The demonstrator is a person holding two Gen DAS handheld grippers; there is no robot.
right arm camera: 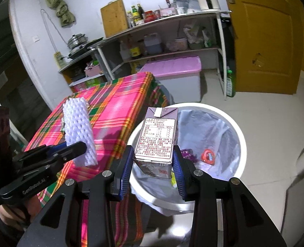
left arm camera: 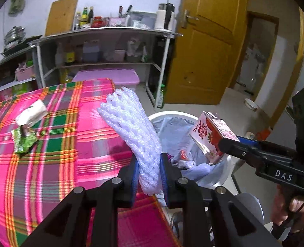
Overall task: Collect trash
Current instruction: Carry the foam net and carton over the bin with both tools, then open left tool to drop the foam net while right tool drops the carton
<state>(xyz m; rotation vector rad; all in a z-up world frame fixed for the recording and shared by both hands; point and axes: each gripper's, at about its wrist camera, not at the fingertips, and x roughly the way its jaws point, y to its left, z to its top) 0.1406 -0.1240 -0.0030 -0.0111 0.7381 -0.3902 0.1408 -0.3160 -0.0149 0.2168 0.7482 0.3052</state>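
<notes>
Both grippers pinch trash: left gripper (left arm camera: 148,177) foam net (left arm camera: 131,127) at table edge, right gripper (right arm camera: 153,175) carton (right arm camera: 158,140) over bin (right arm camera: 241,135).

We see a white foam fruit net (left arm camera: 131,131) pinched at its lower end, standing tilted over the table's edge. A small strawberry drink carton (right arm camera: 157,138) is held upright above the lined white bin (right arm camera: 241,135). A green wrapper (left arm camera: 24,142) and crumpled white packet (left arm camera: 33,112) lie on the plaid cloth.

A woven plaid cloth (left arm camera: 49,144) is seen at the left of the frame. White foam netting (left arm camera: 131,127), rough and matt, is clamped. A printed paper carton (right arm camera: 157,138) and a glossy plastic bin (right arm camera: 230,121) are shown.
</notes>
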